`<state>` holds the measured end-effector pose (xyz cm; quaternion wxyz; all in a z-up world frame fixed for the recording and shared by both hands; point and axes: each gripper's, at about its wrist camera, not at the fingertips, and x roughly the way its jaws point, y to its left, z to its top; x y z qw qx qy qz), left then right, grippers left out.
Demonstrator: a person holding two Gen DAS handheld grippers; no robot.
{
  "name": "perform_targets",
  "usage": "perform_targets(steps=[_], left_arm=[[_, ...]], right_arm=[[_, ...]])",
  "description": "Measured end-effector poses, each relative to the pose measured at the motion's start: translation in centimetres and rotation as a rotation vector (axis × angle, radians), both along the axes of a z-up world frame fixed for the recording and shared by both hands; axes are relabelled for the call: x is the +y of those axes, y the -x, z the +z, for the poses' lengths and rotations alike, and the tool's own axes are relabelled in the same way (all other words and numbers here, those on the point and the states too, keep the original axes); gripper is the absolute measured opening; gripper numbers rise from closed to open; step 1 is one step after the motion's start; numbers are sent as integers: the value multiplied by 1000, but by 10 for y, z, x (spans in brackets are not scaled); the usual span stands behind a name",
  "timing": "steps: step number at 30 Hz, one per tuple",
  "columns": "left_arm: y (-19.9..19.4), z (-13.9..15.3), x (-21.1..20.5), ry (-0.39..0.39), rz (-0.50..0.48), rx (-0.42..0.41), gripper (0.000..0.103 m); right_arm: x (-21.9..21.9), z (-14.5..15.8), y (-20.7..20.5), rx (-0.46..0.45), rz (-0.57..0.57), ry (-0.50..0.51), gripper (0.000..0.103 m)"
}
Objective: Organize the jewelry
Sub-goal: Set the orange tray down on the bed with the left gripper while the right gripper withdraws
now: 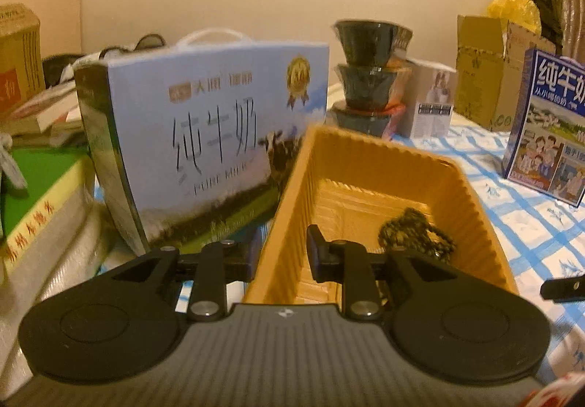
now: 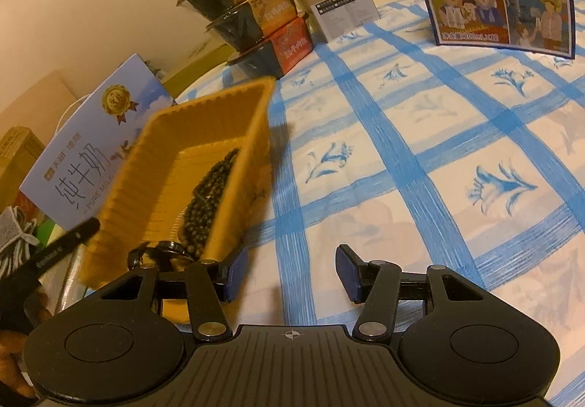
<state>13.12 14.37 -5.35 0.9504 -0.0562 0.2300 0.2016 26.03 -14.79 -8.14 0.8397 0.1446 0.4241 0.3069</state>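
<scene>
A ribbed orange plastic tray (image 1: 471, 209) stands on the blue-checked cloth, with a dark beaded necklace (image 1: 416, 235) heaped inside it. My left gripper (image 1: 281, 257) straddles the tray's left wall, one finger outside and one inside; whether it pinches the wall I cannot tell. In the right wrist view the tray (image 2: 131, 166) looks tilted and the beads (image 2: 208, 195) lie along its right wall. My right gripper (image 2: 289, 275) is open and empty, hovering over the cloth just right of the tray.
A blue milk carton box (image 1: 204, 107) stands left of the tray. Stacked dark bowls (image 1: 369, 74), a small white box (image 1: 431, 100), cardboard boxes (image 1: 482, 71) and another milk box (image 1: 548, 122) stand behind. Books (image 1: 40, 187) lie at left. Checked cloth (image 2: 438, 151) spreads right.
</scene>
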Motion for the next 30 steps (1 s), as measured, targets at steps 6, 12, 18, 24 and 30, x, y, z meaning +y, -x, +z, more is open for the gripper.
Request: perform_targets(steps=[6, 12, 18, 24, 30], left_arm=[[-4, 0, -1, -11, 2, 6, 23], [1, 1, -9, 5, -30, 16, 23], [11, 12, -24, -3, -73, 33, 37], [26, 20, -55, -37, -164, 96, 45], [48, 26, -90, -16, -263, 162, 62]], right_arm=[[1, 2, 2, -5, 0, -7, 53], [-1, 3, 10, -33, -9, 39, 53], [-7, 8, 29, -56, -36, 74, 54], [-16, 16, 59, -69, -83, 153, 62], [-27, 27, 94, -72, -102, 213, 65]])
